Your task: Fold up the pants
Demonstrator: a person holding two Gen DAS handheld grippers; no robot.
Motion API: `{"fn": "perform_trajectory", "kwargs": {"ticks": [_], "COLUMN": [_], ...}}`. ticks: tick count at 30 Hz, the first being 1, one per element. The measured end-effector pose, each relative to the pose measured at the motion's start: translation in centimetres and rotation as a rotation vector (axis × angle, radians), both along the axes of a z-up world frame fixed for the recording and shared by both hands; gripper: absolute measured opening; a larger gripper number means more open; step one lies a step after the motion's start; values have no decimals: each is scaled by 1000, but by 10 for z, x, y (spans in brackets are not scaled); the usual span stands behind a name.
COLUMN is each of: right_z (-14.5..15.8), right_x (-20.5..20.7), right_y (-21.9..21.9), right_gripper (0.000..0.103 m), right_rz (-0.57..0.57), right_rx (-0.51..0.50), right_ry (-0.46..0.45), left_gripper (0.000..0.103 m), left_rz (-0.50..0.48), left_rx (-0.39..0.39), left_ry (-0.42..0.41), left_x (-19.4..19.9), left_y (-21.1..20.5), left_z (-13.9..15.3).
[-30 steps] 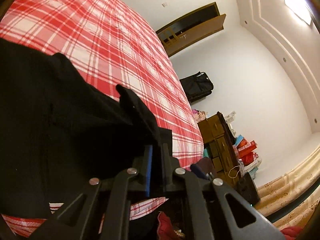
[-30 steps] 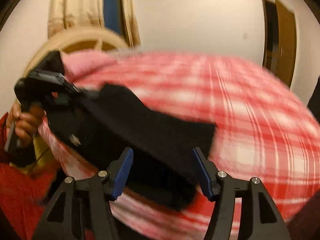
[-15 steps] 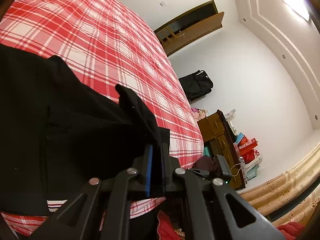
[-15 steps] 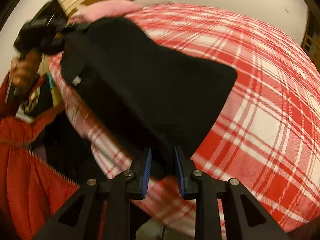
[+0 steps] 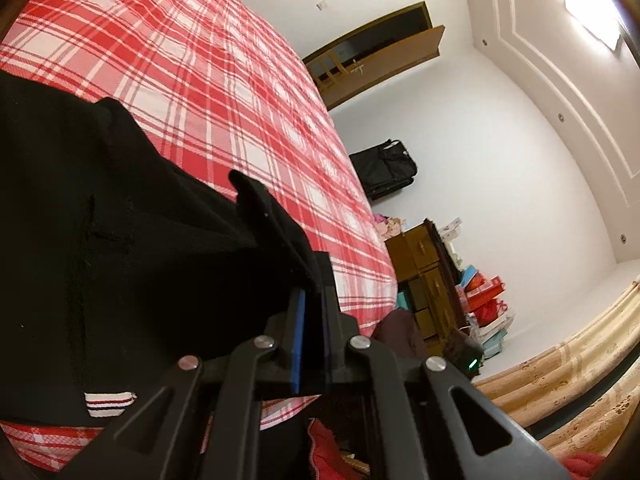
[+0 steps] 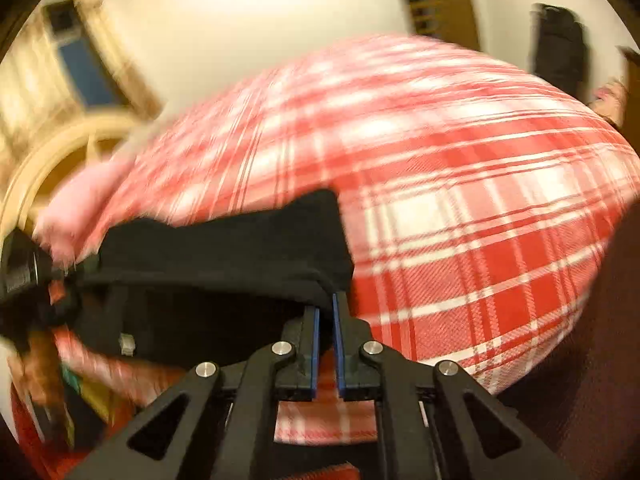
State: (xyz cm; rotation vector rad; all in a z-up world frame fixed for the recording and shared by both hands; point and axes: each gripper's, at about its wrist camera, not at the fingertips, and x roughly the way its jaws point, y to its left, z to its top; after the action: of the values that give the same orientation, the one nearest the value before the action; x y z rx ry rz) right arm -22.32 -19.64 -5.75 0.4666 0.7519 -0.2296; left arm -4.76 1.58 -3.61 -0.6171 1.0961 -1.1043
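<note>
Left wrist view: black pants (image 5: 120,240) filling the 8 to 10 o'clock part of the frame, draped over the near edge of the bed (image 5: 208,92); striped waistband trim (image 5: 108,402) low at 7 o'clock. Left hand-held gripper (image 5: 314,304) clamped on a raised fold of the black cloth, blue pads drawn together with fabric standing up between them at centre. Held, by the look of it, to anchor one corner while the other end gets taken.

Right wrist view, blurred: same pants (image 6: 224,264) lying from 9 o'clock to centre on the red plaid bed (image 6: 460,208). Right hand-held gripper (image 6: 326,312) with jaws just closed, tips pinching the cloth edge at the garment's corner nearest centre; a slim gap visible further back along the pads, so grip at the tips only. Left hand-held gripper (image 6: 20,272) dimly seen at 9 o'clock at the far end of the garment, details too smeared to read.

Judgement: both ends now taken, garment stretched between the two grips so a fold can be carried over; fold itself not yet made. Tip-only pinch on the right likely to slip if pulled hard.

Beyond: black suitcase (image 5: 384,168) at 2 o'clock against the wall, wooden dresser (image 5: 424,280) at 4 o'clock, open door (image 5: 376,52) at 1 o'clock.
</note>
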Motion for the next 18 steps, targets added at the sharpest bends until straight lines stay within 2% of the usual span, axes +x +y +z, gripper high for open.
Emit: {"fn": "perform_trajectory", "kwargs": {"ticks": [1, 3, 4, 5, 7, 9, 10, 11, 13, 14, 15, 18], "right_z": [-8, -33, -45, -52, -52, -54, -58, -63, -63, -55, -45, -19], "right_x": [4, 8, 6, 4, -1, -5, -6, -9, -15, -20, -20, -12], "right_y": [13, 29, 34, 39, 46, 44, 44, 44, 41, 37, 28, 10], "right_gripper": [6, 10, 10, 12, 21, 64, 66, 66, 56, 36, 20, 10], "right_rz": [22, 91, 129, 168, 235, 312, 356, 382, 363, 348, 323, 242], "right_rx": [-59, -46, -11, -17, -80, -46, -5, 4, -76, -87, -66, -59], "right_ry": [35, 100, 109, 102, 85, 106, 143, 185, 222, 180, 128, 7], "left_gripper": [8, 8, 8, 8, 8, 8, 4, 4, 4, 4, 4, 5], "left_rz": [-4, -8, -3, 2, 24, 37, 47, 61, 66, 61, 60, 83], "left_rx": [-3, 6, 16, 22, 48, 86, 108, 130, 161, 187, 214, 298], "left_ry": [1, 0, -4, -4, 0, 4, 2, -2, -7, -15, -27, -87], "left_x": [0, -1, 0, 1, 4, 6, 7, 9, 10, 11, 10, 10], "left_y": [0, 2, 6, 11, 24, 33, 38, 45, 52, 56, 58, 65], "left_z": [0, -2, -3, -6, -12, -18, -21, -23, -26, -27, -27, -21]}}
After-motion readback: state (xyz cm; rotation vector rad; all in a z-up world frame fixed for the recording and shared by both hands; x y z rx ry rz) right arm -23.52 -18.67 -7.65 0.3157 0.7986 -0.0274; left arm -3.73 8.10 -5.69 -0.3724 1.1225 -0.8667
